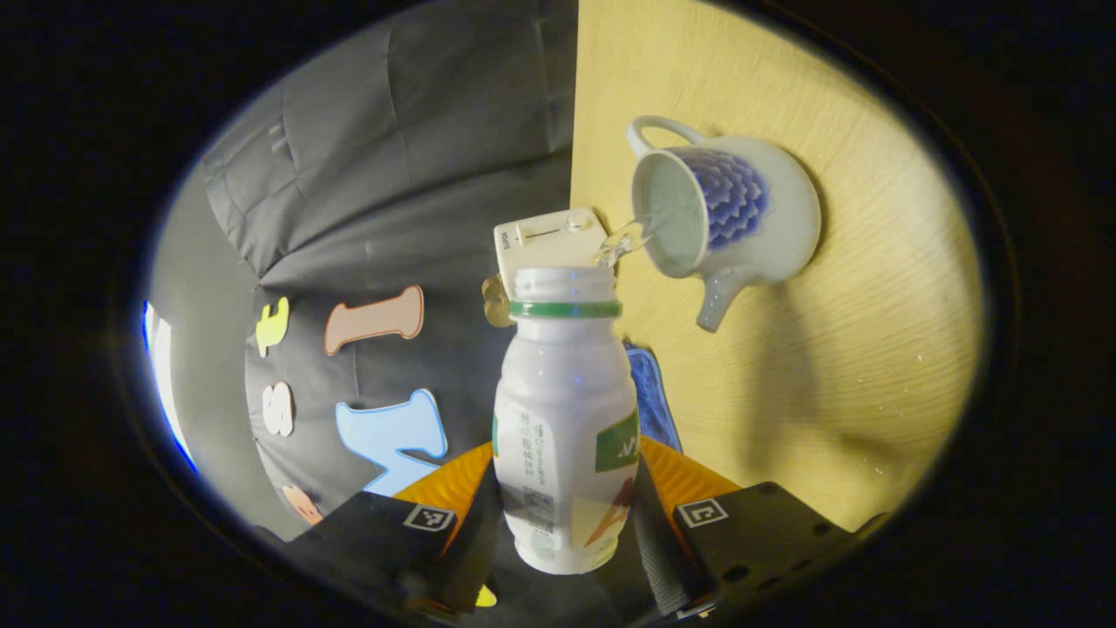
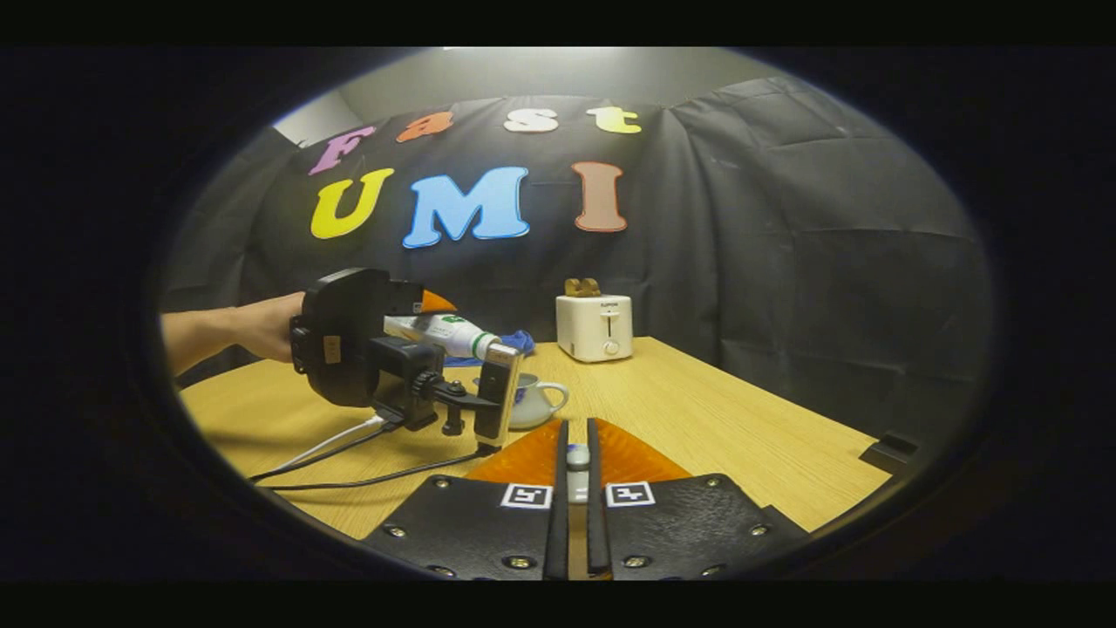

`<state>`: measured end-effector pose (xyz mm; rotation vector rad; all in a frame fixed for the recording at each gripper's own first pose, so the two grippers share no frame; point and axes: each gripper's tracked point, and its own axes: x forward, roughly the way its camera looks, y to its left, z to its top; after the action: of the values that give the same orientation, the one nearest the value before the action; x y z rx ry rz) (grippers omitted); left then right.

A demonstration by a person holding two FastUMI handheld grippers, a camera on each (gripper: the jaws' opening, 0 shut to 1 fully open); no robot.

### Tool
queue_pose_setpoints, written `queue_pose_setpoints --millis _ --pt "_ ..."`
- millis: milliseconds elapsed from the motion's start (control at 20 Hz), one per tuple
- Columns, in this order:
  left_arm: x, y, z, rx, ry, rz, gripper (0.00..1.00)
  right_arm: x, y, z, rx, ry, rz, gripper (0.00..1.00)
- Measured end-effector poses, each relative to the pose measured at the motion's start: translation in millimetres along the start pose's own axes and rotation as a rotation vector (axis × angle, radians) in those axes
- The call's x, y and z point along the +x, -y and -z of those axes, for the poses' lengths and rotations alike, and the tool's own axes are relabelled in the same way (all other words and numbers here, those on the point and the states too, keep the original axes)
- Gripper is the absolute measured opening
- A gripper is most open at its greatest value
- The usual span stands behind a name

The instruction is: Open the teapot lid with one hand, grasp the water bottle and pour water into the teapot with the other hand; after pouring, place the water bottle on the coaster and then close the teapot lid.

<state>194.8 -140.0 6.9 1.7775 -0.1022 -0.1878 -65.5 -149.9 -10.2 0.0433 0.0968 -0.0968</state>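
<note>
A white water bottle (image 1: 567,419) with a green neck ring lies tipped between the fingers of my left gripper (image 1: 567,475), which is shut on it. A thin stream of water (image 1: 624,242) runs from its mouth into the open white-and-blue teapot (image 1: 758,218) on the wooden table. The right gripper view shows the left gripper (image 2: 366,349) held by a hand (image 2: 253,327), with the bottle (image 2: 445,334) slanting down over the teapot (image 2: 539,403). My right gripper (image 2: 577,429) is shut on a small pale piece, the teapot lid (image 2: 577,457), and is held back from the pot.
A blue coaster (image 1: 652,397) lies just behind the bottle, seen also as a blue patch, the coaster (image 2: 520,340). A white toaster (image 2: 595,327) with bread stands at the table's far edge. Cables (image 2: 349,453) trail from the left gripper across the table (image 2: 741,419).
</note>
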Motion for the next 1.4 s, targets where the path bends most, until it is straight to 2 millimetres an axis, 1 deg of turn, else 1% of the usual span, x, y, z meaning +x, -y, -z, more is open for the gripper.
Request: queue_pose_setpoints --millis 50,150,200,250,300,500,650,700,1100,1300,1350,1400 --pt "0 1 0 0.003 -0.001 -0.001 0.83 0 0 -1 0.0 0.002 0.002 0.08" --pt "1 0 1 0.008 -0.002 -0.002 0.84 -1 1 -1 0.0 0.003 0.005 0.08" --pt "0 -1 0 0.016 -0.003 -0.007 0.71 -1 1 -1 0.0 0.002 0.005 0.08" --pt "1 -2 1 0.025 -0.003 -0.01 0.77 -1 2 0 0.0 0.002 0.006 0.25" --pt "2 -2 1 0.03 -0.004 -0.012 0.78 -1 2 0 0.001 0.002 0.006 0.08" --pt "3 -5 3 0.051 -0.004 -0.025 0.78 -2 2 -1 0.001 0.003 0.007 0.08" --pt "3 -6 -1 0.066 0.002 -0.033 0.78 -2 1 -1 0.001 0.001 0.008 0.08" --pt "3 -8 0 0.076 0.004 -0.041 0.78 -2 1 0 0.001 0.002 0.008 0.0" --pt "5 -14 -1 0.129 0.009 -0.058 0.78 -3 4 1 0.005 0.0 0.011 0.0" --pt "3 -20 -3 0.155 0.016 -0.069 0.78 -3 5 2 0.007 0.0 0.012 0.0" --pt "3 -21 -4 0.164 0.017 -0.067 0.77 -4 5 2 0.007 0.0 0.013 0.08" --pt "4 -23 -4 0.174 0.02 -0.072 0.78 -4 6 1 0.008 0.0 0.014 0.08"
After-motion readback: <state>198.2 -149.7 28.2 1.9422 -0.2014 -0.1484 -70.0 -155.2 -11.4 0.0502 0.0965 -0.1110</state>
